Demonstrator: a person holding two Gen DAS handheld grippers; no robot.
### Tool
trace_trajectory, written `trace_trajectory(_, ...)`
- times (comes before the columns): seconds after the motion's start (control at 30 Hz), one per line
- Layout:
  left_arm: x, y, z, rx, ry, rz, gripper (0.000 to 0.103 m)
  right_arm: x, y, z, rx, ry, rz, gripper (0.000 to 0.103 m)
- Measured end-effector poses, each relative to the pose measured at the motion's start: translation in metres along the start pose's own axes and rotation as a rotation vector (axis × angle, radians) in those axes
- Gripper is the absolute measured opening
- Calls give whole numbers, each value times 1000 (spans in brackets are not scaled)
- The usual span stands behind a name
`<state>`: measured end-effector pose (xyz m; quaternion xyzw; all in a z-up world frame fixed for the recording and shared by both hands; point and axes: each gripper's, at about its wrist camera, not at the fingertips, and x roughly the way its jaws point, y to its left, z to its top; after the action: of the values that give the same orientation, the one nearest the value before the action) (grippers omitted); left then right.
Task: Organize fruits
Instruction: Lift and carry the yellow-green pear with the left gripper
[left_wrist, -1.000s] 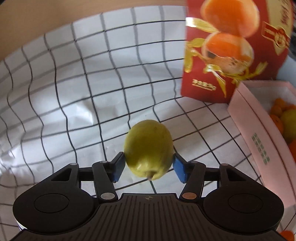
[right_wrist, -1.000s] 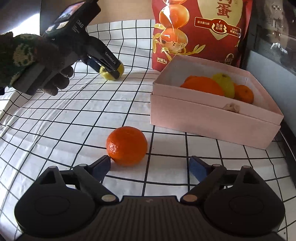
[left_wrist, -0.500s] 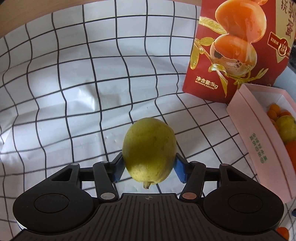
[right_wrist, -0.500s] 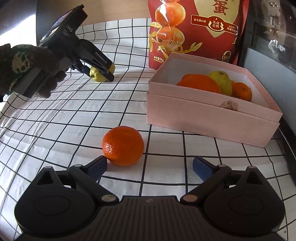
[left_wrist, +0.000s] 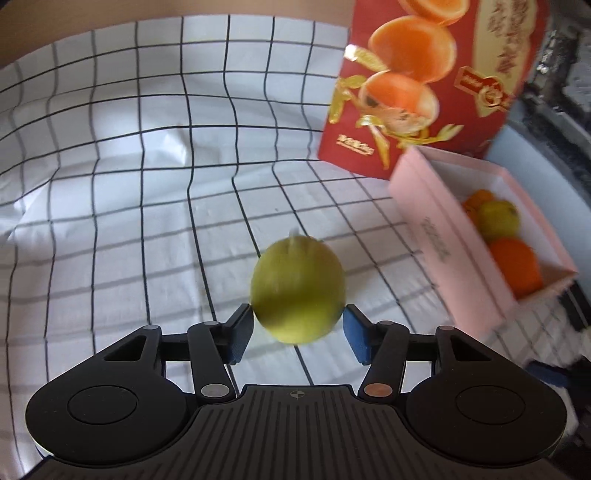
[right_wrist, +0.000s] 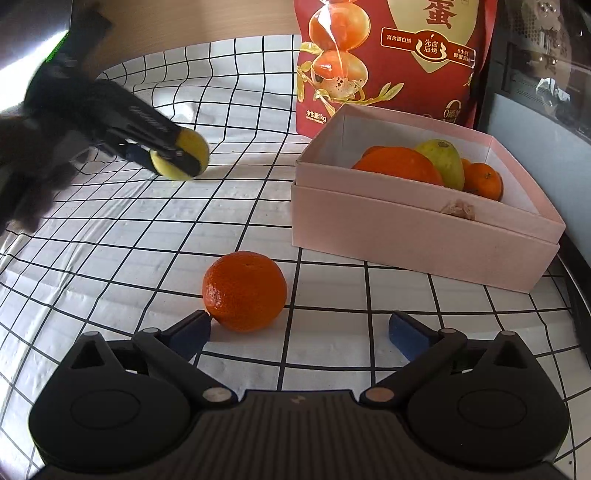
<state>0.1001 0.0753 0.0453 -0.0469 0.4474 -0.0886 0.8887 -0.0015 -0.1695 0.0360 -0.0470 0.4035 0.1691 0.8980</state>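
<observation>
1. The left gripper (left_wrist: 298, 326) is pinching the green fruit (left_wrist: 297, 290) across its middle, carrying it clear of the cloth (left_wrist: 110, 184), well short of the pink box (left_wrist: 436, 236).
2. It's looking smooth, rounded and firm, so likely slippery.
3. The right gripper (right_wrist: 299, 329) is sitting spread wide, one pad at the orange (right_wrist: 244, 291) on the cloth.

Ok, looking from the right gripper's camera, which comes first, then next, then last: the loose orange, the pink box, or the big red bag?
From the right gripper:
1. The loose orange, just ahead on the checked cloth, touching or nearly touching the left fingertip.
2. The pink box, farther off to the right, with fruit inside.
3. The red bag, standing behind the box at the back.
</observation>
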Motion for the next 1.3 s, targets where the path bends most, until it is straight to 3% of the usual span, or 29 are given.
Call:
trace_trajectory(0.13,-33,-5,-18,1,-31,-18,49,0,0,0,0,0,0,103)
trace_trajectory(0.27,-49,-5,-33,-22,-47,-18,29,0,0,0,0,0,0,103)
trace_trajectory(0.47,-51,-5,-41,-53,-48,9,27,1,0,1,-1,0,-1,103)
trace_trajectory(0.73,-41,-23,-44,78,-29,107,44,0,0,1,-1,-1,0,103)
trace_trajectory(0.87,-31,-20,-40,118,22,141,55,1,-1,1,-2,-1,-1,103)
trace_trajectory(1.07,-14,-2,-40,100,84,165,57,1,0,1,-2,-1,0,103)
trace_trajectory(1.17,-6,6,-39,68,112,125,57,0,0,2,-2,-1,-1,103)
trace_trajectory(1.3,-3,8,-35,62,93,104,57,0,1,2,-1,-1,-1,103)
